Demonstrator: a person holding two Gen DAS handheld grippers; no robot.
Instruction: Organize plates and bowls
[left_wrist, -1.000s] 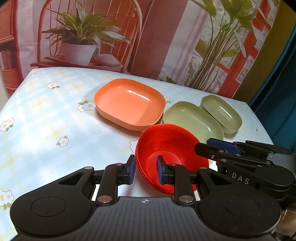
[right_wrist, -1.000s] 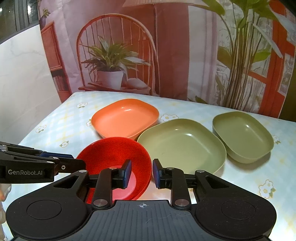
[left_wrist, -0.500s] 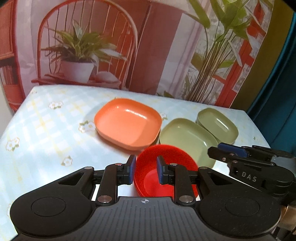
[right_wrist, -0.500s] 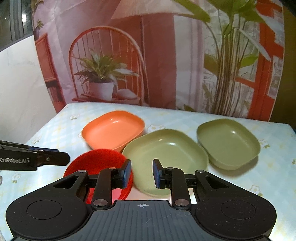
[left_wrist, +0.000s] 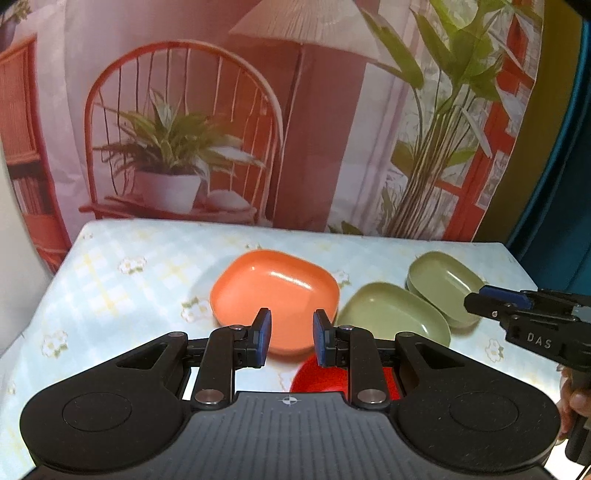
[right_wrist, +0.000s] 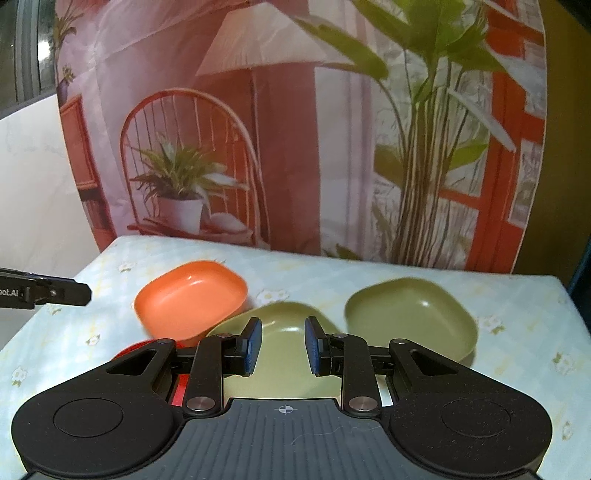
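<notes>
Both tools are seen empty: the left tool (left_wrist: 288, 341) and right tool (right_wrist: 282, 345) are held slightly apart, nothing touched. The red bowl (left_wrist: 319, 378) is placed at lower centre, behind the left tool.

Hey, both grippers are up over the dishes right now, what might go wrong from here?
The orange squarish dish and the larger olive-green dish seem to touch or overlap, so lifting one may drag the other. The red round bowl sits mostly hidden beneath the left gripper, so lowering blind may knock it. Smooth, glossy rims might slip from narrow pads.
</notes>
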